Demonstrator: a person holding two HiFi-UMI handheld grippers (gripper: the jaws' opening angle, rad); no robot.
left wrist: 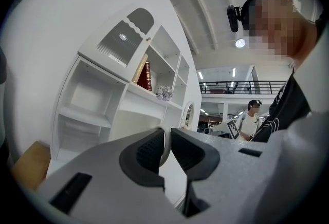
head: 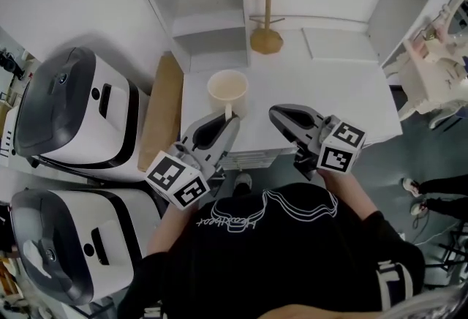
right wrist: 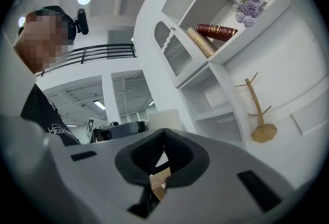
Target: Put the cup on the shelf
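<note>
A cream cup point(head: 227, 91) stands upright on the white table point(head: 344, 102), its handle point(head: 229, 113) turned toward me. My left gripper point(head: 232, 121) is shut on that handle; in the left gripper view the thin pale handle point(left wrist: 166, 150) sits pinched between the dark pads point(left wrist: 149, 152). My right gripper point(head: 275, 115) is shut and empty, just right of the cup. From the right gripper view the cup point(right wrist: 163, 117) shows beyond the touching fingertips point(right wrist: 164, 133). The white shelf unit point(head: 208, 14) stands behind the cup, its compartments bare.
A wooden mug tree point(head: 265, 34) stands at the back of the table. A wooden board point(head: 162, 111) leans at the table's left edge, with two white-and-grey appliances point(head: 73, 109) beyond. Books point(right wrist: 216, 30) and purple flowers point(right wrist: 247, 6) sit on upper shelves.
</note>
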